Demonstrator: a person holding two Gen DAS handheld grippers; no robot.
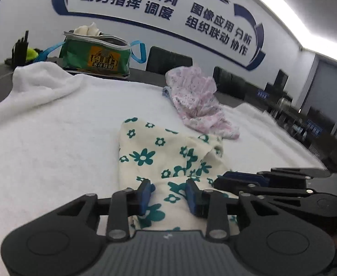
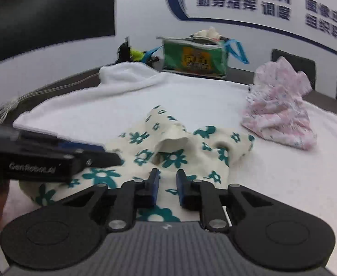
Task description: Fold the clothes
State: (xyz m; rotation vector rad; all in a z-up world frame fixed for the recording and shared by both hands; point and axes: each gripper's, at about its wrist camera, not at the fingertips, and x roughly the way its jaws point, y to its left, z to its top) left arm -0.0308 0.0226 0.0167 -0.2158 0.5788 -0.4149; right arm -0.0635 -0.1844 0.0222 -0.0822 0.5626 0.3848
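Note:
A cream garment with teal flowers (image 1: 159,161) lies crumpled on the white towel-covered table (image 1: 53,138); it also shows in the right wrist view (image 2: 173,151). My left gripper (image 1: 168,191) is open, its blue pads either side of the garment's near edge. My right gripper (image 2: 167,184) is open with a narrower gap, over the garment's near edge. The right gripper also shows side-on at the right of the left wrist view (image 1: 272,179). The left gripper shows at the left of the right wrist view (image 2: 53,158). A pink patterned garment (image 1: 198,101) lies bunched farther back, also in the right wrist view (image 2: 281,110).
A green bag (image 1: 95,55) with cloth in it stands at the table's far edge, also seen in the right wrist view (image 2: 196,57). A bunched white towel (image 1: 39,80) lies at the far left. Dark chairs (image 1: 168,59) stand behind the table. A cord (image 2: 19,101) lies left.

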